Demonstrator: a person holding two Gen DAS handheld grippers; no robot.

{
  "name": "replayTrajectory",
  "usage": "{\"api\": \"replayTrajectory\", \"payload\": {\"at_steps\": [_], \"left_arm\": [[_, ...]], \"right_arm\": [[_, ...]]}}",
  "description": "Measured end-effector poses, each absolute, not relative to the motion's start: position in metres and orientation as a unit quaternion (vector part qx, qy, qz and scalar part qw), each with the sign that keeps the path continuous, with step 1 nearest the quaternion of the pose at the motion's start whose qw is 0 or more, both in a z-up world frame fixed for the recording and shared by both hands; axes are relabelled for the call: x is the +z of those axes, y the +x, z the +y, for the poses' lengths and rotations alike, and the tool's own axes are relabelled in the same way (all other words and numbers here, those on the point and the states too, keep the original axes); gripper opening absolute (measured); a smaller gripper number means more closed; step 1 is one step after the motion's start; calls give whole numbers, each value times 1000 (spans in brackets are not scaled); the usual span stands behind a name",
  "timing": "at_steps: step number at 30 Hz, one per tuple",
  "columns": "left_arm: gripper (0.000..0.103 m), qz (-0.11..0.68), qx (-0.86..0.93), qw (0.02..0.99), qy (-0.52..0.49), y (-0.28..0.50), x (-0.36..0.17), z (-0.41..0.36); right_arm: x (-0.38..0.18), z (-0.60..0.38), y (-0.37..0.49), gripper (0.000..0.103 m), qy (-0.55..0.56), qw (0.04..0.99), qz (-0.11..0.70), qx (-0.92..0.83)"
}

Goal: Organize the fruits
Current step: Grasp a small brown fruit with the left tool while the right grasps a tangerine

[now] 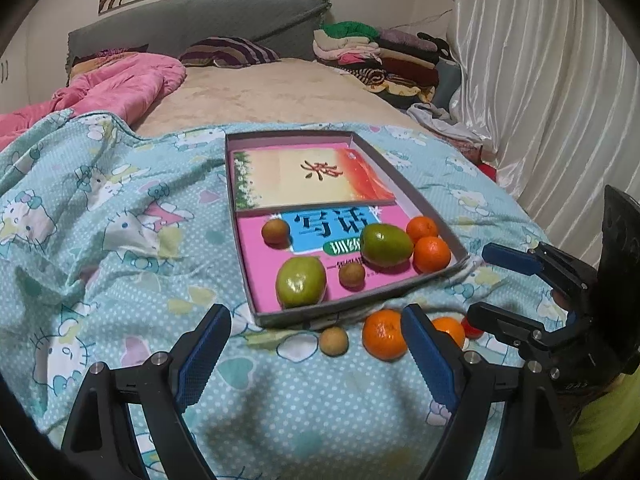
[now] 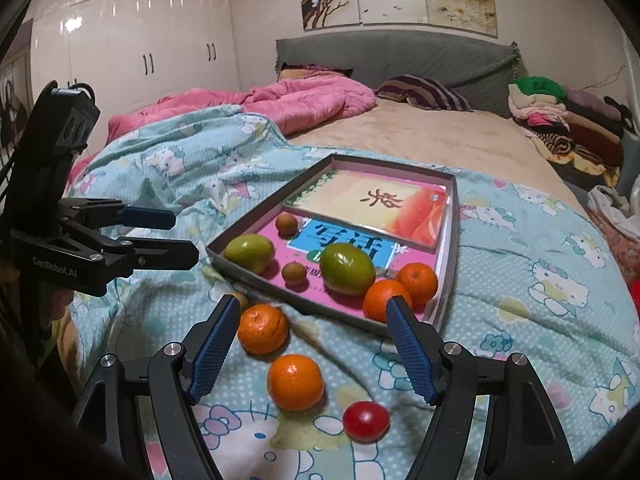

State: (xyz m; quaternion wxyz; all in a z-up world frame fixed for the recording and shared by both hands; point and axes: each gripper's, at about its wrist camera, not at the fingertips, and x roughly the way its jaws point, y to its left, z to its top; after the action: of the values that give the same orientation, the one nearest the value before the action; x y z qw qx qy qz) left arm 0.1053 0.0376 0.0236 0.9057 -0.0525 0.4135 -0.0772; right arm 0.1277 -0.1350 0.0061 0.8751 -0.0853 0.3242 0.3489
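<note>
Grey cardboard forms the shallow box lid (image 1: 404, 292) that serves as the tray, lying on a cartoon-cat blanket (image 1: 100, 208) in the middle of both views, with two printed books laid flat inside it.

Six fruits already sit in the tray's near half. In the left wrist view these are two green fruits (image 1: 301, 282) (image 1: 386, 244), two tangerines (image 1: 431, 254) (image 1: 421, 229) touching in the lower right corner of the tray, and two small brown fruits (image 1: 275, 231) (image 1: 351, 275) (longans, by the look of them).

Four pieces remain loose on the blanket, just outside the tray's near edge. In the right wrist view a tangerine (image 2: 263, 329) lies left of centre, a second tangerine (image 2: 295, 381) below it, and a small red fruit (image 2: 365, 420) lower right of that. A fourth, a small brown one (image 1: 333, 341), shows clearly in the left wrist view just below the tray edge; in the right view it is mostly hidden behind a fingertip.

By this count the job looks a little over half done.

Both tools are empty. The left gripper (image 1: 316, 344) has its fingers spread wide, with the loose brown fruit and a tangerine lying ahead of them. The right gripper (image 2: 310, 338) is likewise spread apart, with the loose tangerines between its fingers in the frame but not touched.
</note>
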Motion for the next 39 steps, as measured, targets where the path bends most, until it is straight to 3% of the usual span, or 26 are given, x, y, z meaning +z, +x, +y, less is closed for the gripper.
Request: {"api": "replayTrajectory", "payload": {"at_steps": [23, 30, 39], "left_arm": [[86, 461, -80, 883, -35, 102, -13, 30], [79, 464, -84, 881, -36, 102, -16, 29], [63, 470, -92, 877, -39, 103, -22, 26]], "right_arm": [[-20, -125, 114, 76, -121, 859, 349, 355], [-31, -121, 112, 77, -138, 851, 359, 356], [-43, -113, 114, 53, -163, 842, 367, 360]]}}
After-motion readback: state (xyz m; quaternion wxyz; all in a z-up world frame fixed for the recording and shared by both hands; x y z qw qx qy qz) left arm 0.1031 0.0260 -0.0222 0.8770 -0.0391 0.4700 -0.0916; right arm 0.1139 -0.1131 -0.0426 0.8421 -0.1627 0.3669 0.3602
